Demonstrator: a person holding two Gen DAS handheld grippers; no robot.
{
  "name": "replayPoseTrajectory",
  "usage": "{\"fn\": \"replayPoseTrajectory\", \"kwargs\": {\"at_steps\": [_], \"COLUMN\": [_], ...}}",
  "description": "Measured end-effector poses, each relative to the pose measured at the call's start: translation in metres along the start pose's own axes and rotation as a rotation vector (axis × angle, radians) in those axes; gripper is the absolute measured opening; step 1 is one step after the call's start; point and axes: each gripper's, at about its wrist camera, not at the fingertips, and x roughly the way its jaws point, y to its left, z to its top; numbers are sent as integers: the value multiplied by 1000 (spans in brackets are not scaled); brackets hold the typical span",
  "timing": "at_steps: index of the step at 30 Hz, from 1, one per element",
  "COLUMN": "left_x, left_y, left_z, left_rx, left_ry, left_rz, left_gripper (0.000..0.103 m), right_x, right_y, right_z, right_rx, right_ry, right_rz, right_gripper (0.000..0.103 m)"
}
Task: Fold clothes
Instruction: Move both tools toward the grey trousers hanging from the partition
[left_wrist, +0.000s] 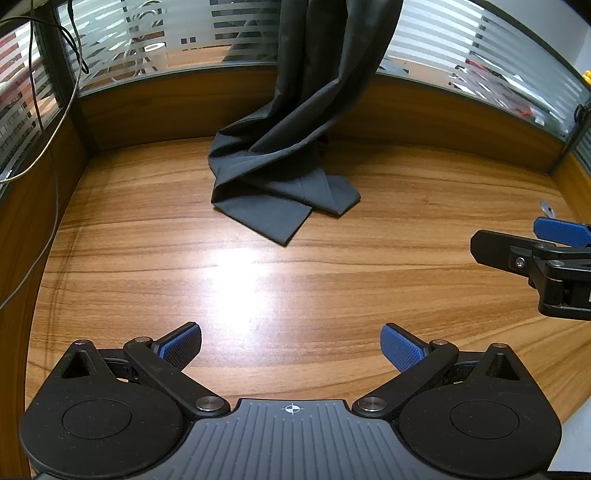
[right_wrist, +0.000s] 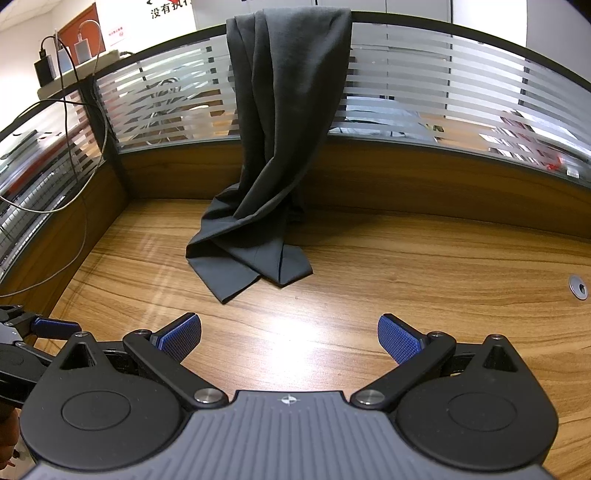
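we hold two grippers low over a wooden desk (left_wrist: 147, 240). the left gripper (left_wrist: 290, 347) has its blue pads spread wide and holds nothing; the right gripper (right_wrist: 289, 338) is just as wide and empty. dark trousers (right_wrist: 280, 110) hang over the top of the glass partition (right_wrist: 443, 92) behind the desk, and their lower end (left_wrist: 273, 192) lies crumpled on the desk, well ahead of both grippers. likely risks: pulling on the low end could drag the cloth down in a twisted heap, or it could snag on the partition's top edge. the part of the trousers beyond the partition is hidden, the overlapping folds hide the leg ends, and glare whitens the desk near us.
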Motion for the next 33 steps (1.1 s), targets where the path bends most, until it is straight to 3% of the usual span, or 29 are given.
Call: {"fn": "replayPoseTrajectory", "kwargs": {"at_steps": [33], "left_x": [16], "left_y": [14], "left_z": [9], "left_rx": [0], "left_ry": [34], "left_rz": [0], "left_gripper": [103], "right_x": [17], "right_y": [3], "right_z": [11], "right_rx": [-10], "right_ry": [23], "right_rz": [-1], "right_gripper": [102]}}
